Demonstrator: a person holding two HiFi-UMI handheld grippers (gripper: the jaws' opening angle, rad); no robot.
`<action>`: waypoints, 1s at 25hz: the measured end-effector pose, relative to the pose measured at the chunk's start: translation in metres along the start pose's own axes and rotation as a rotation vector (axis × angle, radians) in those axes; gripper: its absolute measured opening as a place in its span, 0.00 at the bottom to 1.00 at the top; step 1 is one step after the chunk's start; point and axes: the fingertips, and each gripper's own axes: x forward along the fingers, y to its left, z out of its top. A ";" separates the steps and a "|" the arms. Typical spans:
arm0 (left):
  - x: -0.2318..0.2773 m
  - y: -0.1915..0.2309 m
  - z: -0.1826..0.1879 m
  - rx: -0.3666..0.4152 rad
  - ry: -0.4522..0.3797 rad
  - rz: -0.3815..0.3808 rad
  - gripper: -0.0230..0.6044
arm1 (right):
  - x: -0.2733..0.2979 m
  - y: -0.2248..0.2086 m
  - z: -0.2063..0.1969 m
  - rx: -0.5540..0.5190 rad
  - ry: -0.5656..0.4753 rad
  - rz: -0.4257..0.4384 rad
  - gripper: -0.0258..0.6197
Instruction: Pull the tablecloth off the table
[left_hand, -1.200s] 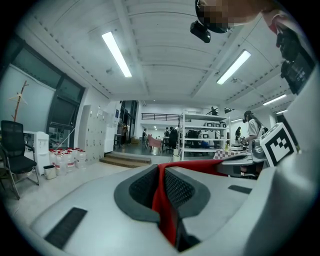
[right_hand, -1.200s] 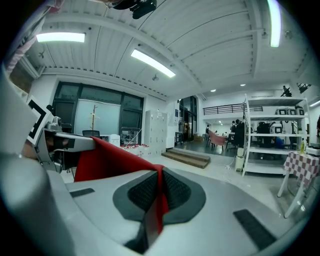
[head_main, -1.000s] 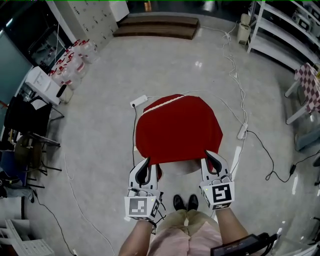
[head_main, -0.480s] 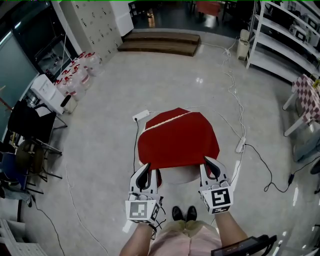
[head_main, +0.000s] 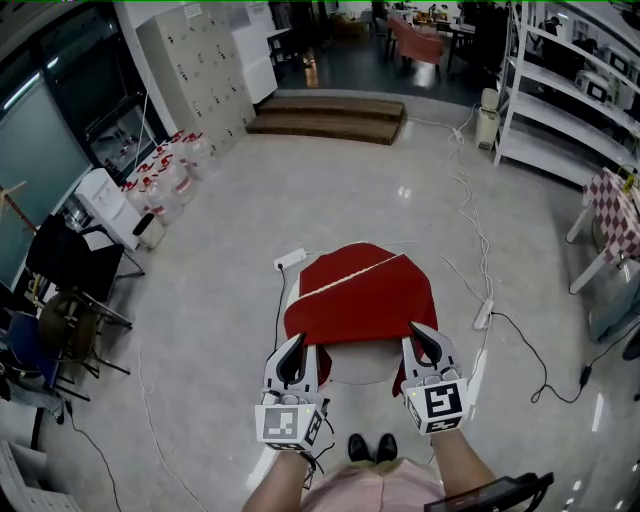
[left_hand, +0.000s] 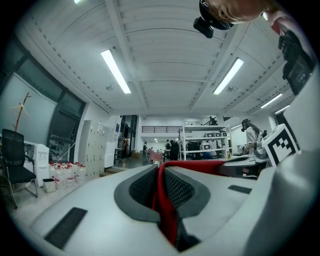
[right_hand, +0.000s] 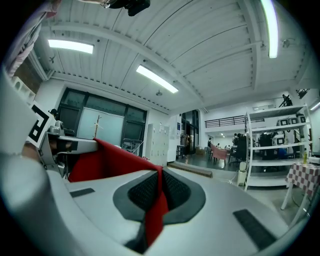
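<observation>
Head view: the red tablecloth (head_main: 360, 298) sits centre frame, its near edge held up by the left gripper (head_main: 292, 352) and the right gripper (head_main: 424, 342). Left gripper view: jaws clamped tight on cloth, lower centre. Right gripper view: jaws pinching cloth too.

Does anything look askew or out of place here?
Only the tablecloth: its near edge hangs lifted, pinched in the jaws of the left gripper and right gripper, baring the table beneath. That fits the task; nothing else stands out.
</observation>
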 end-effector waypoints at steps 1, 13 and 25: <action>-0.001 0.000 0.003 0.002 -0.006 0.000 0.11 | -0.001 0.001 0.003 -0.002 -0.006 -0.001 0.08; -0.008 -0.008 0.018 0.009 -0.059 -0.008 0.11 | -0.016 0.000 0.014 -0.009 -0.042 -0.014 0.08; -0.014 -0.007 0.016 0.002 -0.066 -0.028 0.11 | -0.020 0.005 0.011 -0.002 -0.044 -0.038 0.08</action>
